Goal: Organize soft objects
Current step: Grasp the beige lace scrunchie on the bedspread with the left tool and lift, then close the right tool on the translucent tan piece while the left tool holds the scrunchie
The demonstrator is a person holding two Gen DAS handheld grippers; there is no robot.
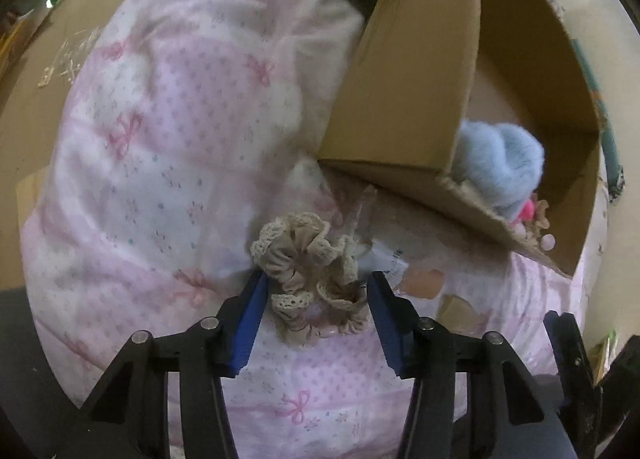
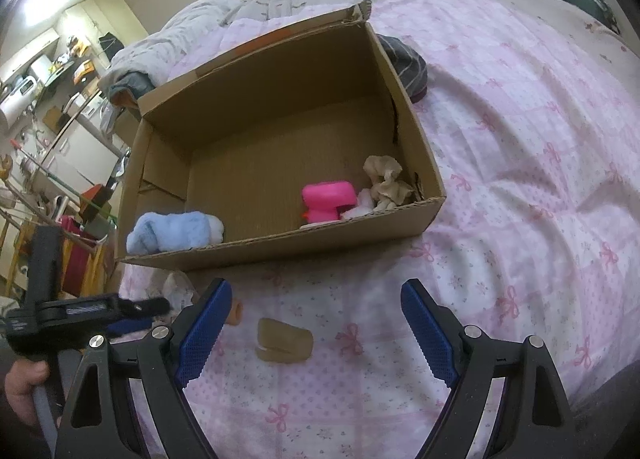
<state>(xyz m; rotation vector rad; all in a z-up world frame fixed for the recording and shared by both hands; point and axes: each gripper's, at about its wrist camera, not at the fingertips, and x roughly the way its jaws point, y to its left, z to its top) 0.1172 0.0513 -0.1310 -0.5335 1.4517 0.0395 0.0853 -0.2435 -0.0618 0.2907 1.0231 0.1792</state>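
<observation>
A beige lace-edged scrunchie (image 1: 310, 271) lies on the pink bedspread (image 1: 160, 147) between the blue pads of my open left gripper (image 1: 316, 283). The pads flank it without squeezing it. The cardboard box (image 2: 280, 243) stands on the bed and holds a blue fluffy cloth (image 2: 172, 233), a pink soft object (image 2: 328, 199) and a beige scrunchie (image 2: 384, 183). The box (image 1: 404, 99) and blue cloth (image 1: 500, 163) also show in the left wrist view. My right gripper (image 2: 316, 323) is open and empty above a tan soft piece (image 2: 285, 345) in front of the box.
A small orange object (image 2: 236, 313) lies by my right gripper's left finger. A dark grey striped cloth (image 2: 406, 59) sits behind the box. A rumpled grey quilt (image 2: 248, 7) lies at the bed's far end. Room clutter is off the bed to the left.
</observation>
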